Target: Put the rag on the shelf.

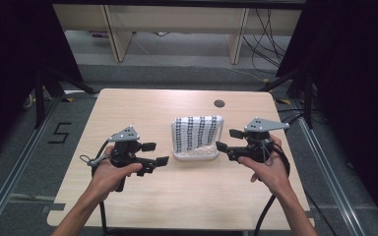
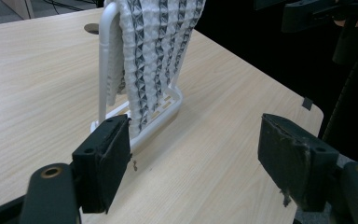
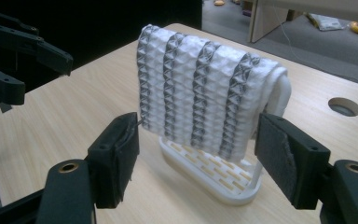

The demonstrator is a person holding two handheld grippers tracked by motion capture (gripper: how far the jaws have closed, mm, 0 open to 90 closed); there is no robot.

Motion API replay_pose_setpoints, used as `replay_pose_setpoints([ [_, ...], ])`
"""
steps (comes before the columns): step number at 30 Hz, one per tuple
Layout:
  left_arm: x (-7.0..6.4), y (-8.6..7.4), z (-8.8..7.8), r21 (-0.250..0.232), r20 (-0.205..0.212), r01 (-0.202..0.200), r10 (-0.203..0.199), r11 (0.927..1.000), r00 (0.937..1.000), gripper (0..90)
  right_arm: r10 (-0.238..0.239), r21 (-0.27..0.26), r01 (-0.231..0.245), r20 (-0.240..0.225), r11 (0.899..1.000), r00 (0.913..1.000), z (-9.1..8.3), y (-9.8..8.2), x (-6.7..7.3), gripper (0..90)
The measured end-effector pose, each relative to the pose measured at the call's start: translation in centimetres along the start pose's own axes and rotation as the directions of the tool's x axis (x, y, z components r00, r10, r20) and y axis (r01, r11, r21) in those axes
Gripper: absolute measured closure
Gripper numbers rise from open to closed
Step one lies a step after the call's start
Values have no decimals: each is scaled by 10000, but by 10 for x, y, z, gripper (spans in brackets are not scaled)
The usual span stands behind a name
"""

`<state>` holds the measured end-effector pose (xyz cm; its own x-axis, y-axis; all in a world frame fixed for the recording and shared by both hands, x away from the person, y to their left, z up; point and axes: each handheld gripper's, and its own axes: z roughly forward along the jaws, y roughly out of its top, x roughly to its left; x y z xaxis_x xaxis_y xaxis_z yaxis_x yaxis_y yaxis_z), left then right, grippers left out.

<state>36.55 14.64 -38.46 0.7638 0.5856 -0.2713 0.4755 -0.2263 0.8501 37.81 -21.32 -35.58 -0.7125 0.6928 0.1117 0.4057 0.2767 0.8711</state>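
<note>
A white cloth with dark textured stripes (image 1: 197, 132) (image 2: 156, 51) (image 3: 200, 100) hangs over a white plastic rack (image 1: 195, 156) (image 2: 103, 70) (image 3: 214, 179) at the table's middle. My left gripper (image 1: 156, 153) (image 2: 196, 163) hovers just left of the rack, jaws open and empty, pointing toward it. To the right of the rack my right gripper (image 1: 229, 140) (image 3: 198, 161) is open too, with nothing between its pads; the cloth hangs a short way beyond its jaws. Both are held in a person's hands.
The light wooden table (image 1: 142, 108) has a round cable hole (image 1: 219, 103) (image 3: 344, 106) behind the rack. Black curtains and metal stand legs flank the table. Desk legs and cables stand on the floor beyond its far edge.
</note>
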Motion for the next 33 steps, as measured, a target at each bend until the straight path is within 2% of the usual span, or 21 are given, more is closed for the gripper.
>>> replay_pose_setpoints([
  [2,0,-4,0,-58,23,-37,37,10000,10000,250,-203,-49,203,46,9998,9998,1,-2,0,318],
  [5,-2,-9,0,-16,-11,-77,77,10000,10000,250,82,148,-81,-49,9999,10000,0,-5,5,317],
  [7,-2,-12,0,18,-3,-200,200,9998,9998,250,-241,14,241,-80,9997,9997,2,-6,5,316],
  [8,-3,-13,0,59,-11,-239,239,9997,9997,250,-28,141,29,-65,9999,10000,1,-7,8,316],
  [9,-4,-14,0,39,0,-289,289,9996,9996,250,-225,30,225,-127,9997,9997,2,-8,7,316],
  [11,-6,-17,-1,122,-49,-418,419,9991,9991,250,-68,140,69,-71,9999,10000,0,-10,10,313],
  [14,-8,-21,0,94,-21,-459,460,9989,9989,250,-267,87,268,-125,9996,9996,0,-12,11,310],
  [15,-9,-22,1,132,23,-501,501,9987,9987,250,-39,198,42,-146,9998,9999,0,-13,13,309],
  [17,-11,-26,1,99,-38,-573,573,9983,9983,250,-36,182,39,-175,9998,9998,0,-15,13,305],
  [19,-12,-28,0,192,-98,-612,614,9979,9981,250,-310,52,311,-107,9995,9995,0,-17,12,293],
  [20,-12,-30,0,196,-93,-626,628,9978,9980,250,-49,98,52,-234,9999,9997,0,-19,13,290],
  [22,-13,-35,1,205,6,-647,647,9977,9979,250,-34,173,36,-119,9998,9999,-1,-21,14,282],
  [23,-14,-37,2,213,-100,-674,676,9975,9977,250,-255,-11,255,-16,9997,9997,0,-23,13,277],
  [24,-14,-38,2,232,-48,-664,665,9975,9978,250,-74,120,75,-96,9999,9999,-1,-24,14,269],
  [26,-14,-42,2,238,-4,-754,755,9969,9971,249,-158,80,159,-90,9998,9998,0,-25,13,234],
  [28,-15,-44,1,328,-11,-718,719,9969,9974,247,157,69,-158,40,9999,9999,1,-28,16,195],
  [29,-15,-46,1,219,21,-693,693,9974,9976,244,-14,117,13,84,9999,10000,0,-29,15,189],
  [30,-15,-47,1,237,59,-693,692,9973,9976,242,270,81,-270,0,9996,9996,1,-31,17,183],
  [31,-16,-49,0,347,-15,-691,692,9970,9976,241,47,183,-46,-66,9998,10000,1,-32,16,178],
  [32,-16,-51,1,330,-6,-680,681,9971,9977,240,280,142,-280,-25,9995,9996,1,-33,18,176],
  [33,-15,-52,1,311,64,-737,735,9968,9973,239,203,212,-204,22,9996,9998,0,-34,18,174],
])
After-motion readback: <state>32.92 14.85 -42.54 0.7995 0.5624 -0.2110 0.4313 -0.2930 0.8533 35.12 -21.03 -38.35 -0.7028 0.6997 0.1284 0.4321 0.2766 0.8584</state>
